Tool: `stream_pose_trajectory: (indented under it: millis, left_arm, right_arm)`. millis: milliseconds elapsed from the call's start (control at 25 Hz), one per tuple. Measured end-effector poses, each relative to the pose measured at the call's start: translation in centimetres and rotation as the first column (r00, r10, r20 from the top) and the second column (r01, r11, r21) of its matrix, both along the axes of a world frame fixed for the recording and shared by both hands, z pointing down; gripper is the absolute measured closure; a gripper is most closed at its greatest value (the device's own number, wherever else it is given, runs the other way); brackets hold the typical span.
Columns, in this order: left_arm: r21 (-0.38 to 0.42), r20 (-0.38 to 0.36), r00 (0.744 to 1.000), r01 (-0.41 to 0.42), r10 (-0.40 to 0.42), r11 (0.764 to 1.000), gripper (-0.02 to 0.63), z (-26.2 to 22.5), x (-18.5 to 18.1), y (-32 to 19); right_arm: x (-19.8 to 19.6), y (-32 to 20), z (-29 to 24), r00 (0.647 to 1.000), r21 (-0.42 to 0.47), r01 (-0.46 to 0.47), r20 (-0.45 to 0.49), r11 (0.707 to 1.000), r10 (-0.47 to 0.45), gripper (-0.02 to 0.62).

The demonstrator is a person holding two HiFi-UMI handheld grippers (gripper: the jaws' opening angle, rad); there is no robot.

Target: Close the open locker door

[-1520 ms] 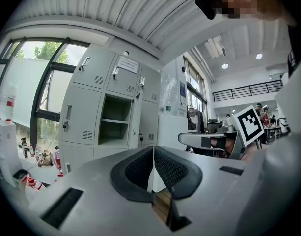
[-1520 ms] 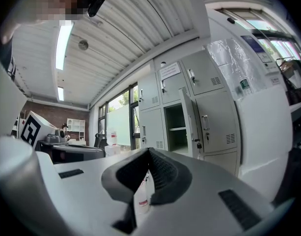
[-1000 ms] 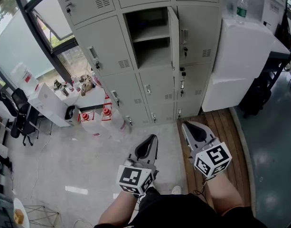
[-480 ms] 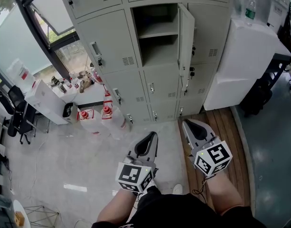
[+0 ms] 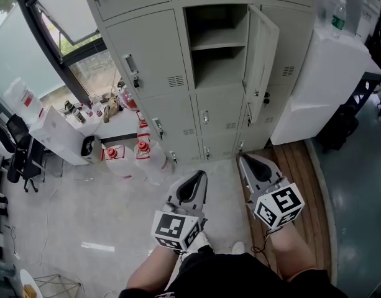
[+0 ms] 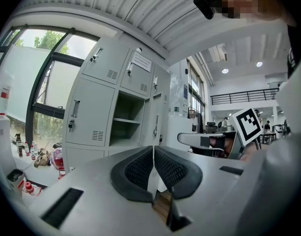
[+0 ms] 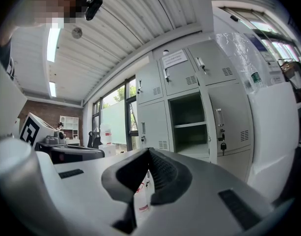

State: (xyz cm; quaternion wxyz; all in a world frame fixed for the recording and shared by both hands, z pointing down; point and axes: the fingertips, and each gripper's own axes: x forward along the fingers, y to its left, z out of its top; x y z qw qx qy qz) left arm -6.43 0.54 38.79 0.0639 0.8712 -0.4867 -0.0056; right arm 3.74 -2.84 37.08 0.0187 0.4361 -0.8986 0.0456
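Two red-capped jugs stand below-left of the open locker door.

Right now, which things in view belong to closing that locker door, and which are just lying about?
For the job:
open locker door
locker compartment it covers
left tool and right tool, both shut and empty

Just lying about:
big water bottles
white cabinet
bottle on top of it
office chair

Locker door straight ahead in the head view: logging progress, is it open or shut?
Open. The grey metal locker door stands outward on its right hinge, exposing the compartment and its shelf.
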Motion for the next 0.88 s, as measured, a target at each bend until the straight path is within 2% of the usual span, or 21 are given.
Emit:
stream_pose_trajectory:
  millis: [480,880]
  left_arm:
    - [-0.01,-0.01,0.999,-0.047,0.047,0.999,0.584,0.5,-5.8,-4.0]
    - [0.01,-0.018,0.997,-0.073,0.073,0.997,0.584,-0.1,-7.7,-5.9]
  right_arm:
    - [-6.1,-3.5,0.5,0.999,-0.005,-0.047,0.011,0.999,0.047,0.543]
    - [-8.0,-4.9,0.2,0.997,0.003,-0.072,-0.003,0.997,0.072,0.543]
